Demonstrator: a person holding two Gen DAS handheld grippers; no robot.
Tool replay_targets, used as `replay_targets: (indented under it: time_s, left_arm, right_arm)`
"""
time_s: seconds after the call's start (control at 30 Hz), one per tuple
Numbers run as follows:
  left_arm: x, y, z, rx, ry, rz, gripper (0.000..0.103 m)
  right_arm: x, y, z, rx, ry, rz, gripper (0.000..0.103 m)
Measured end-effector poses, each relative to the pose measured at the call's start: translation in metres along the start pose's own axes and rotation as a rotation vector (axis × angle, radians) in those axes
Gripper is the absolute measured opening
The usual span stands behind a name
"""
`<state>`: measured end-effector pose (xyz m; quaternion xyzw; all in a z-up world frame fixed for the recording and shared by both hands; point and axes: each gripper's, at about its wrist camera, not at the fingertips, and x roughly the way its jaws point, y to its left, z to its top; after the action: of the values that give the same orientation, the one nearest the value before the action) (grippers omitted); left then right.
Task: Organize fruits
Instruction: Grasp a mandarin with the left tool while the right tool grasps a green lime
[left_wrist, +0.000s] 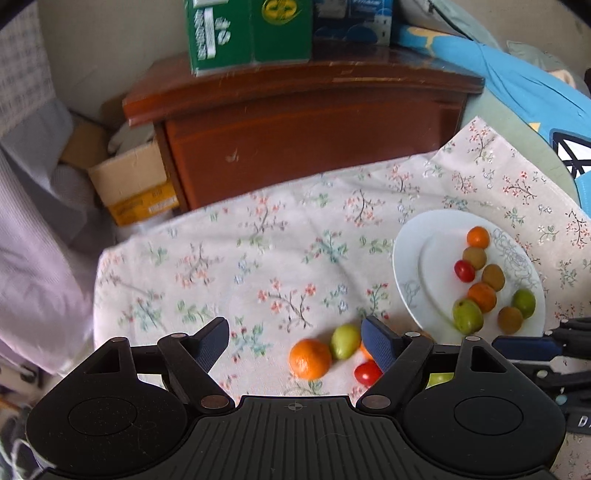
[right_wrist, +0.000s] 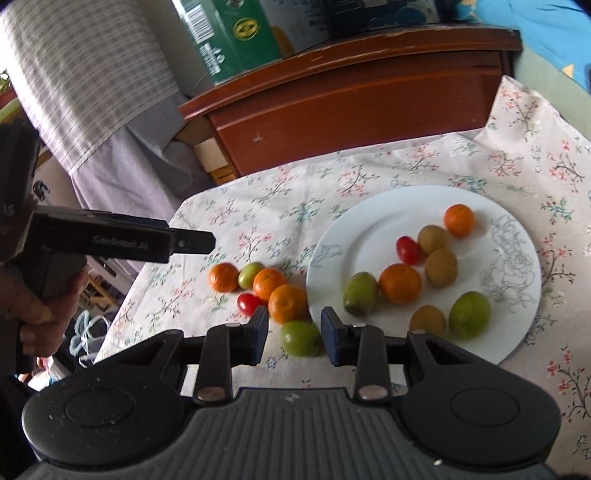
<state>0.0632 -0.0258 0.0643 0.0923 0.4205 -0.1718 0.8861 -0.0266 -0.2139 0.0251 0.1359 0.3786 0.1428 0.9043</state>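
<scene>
A white plate (right_wrist: 369, 229) on the floral cloth holds several fruits: oranges, kiwis, green fruits and a cherry tomato (right_wrist: 407, 250); it also shows in the left wrist view (left_wrist: 410, 258). Loose fruits lie left of the plate: three oranges, a cherry tomato (right_wrist: 248, 303) and two green fruits. My right gripper (right_wrist: 294, 334) is open, its fingers on either side of a green fruit (right_wrist: 300, 338) without touching it. My left gripper (left_wrist: 295, 341) is open wide and empty, above an orange (left_wrist: 309, 359), a green fruit (left_wrist: 345, 341) and a tomato (left_wrist: 367, 373).
A brown wooden cabinet (left_wrist: 314, 140) with green cartons (left_wrist: 247, 33) on top stands behind the table. A cardboard box (left_wrist: 133, 184) and purple fabric (left_wrist: 33, 240) lie at the left. Blue bedding (left_wrist: 517, 81) is at the right.
</scene>
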Motion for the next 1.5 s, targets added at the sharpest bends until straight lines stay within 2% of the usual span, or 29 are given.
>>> replay_targets:
  time_s: [0.33, 0.47, 0.6, 0.77, 1.17, 1.3, 1.37, 1.5]
  left_arm:
    - [0.015, 0.012, -0.013, -0.007, 0.030, -0.013, 0.084]
    - [0.025, 0.017, -0.017, -0.016, 0.049, -0.002, 0.084]
    - [0.033, 0.019, -0.019, -0.014, 0.060, 0.011, 0.084]
    - [0.037, 0.020, -0.020, -0.019, 0.047, -0.011, 0.083]
    - [0.046, 0.013, -0.022, 0.008, 0.040, -0.024, 0.081]
    - [0.046, 0.013, -0.022, 0.002, 0.038, -0.052, 0.071]
    - [0.045, 0.010, -0.022, 0.008, 0.033, -0.069, 0.061]
    - [0.045, 0.007, -0.022, 0.022, 0.031, -0.109, 0.050]
  right_arm:
    - [0.016, 0.007, -0.007, -0.037, 0.032, -0.018, 0.033]
    - [0.024, 0.007, -0.009, -0.043, 0.032, -0.045, 0.033]
    - [0.026, 0.010, -0.010, -0.060, 0.037, -0.031, 0.033]
    - [0.030, 0.015, -0.012, -0.077, 0.057, -0.001, 0.033]
    - [0.044, 0.017, -0.018, -0.071, 0.062, -0.026, 0.034]
    - [0.045, 0.019, -0.018, -0.079, 0.062, -0.022, 0.034]
    - [0.045, 0.019, -0.018, -0.081, 0.065, -0.020, 0.033]
    - [0.044, 0.018, -0.018, -0.074, 0.064, -0.019, 0.032]
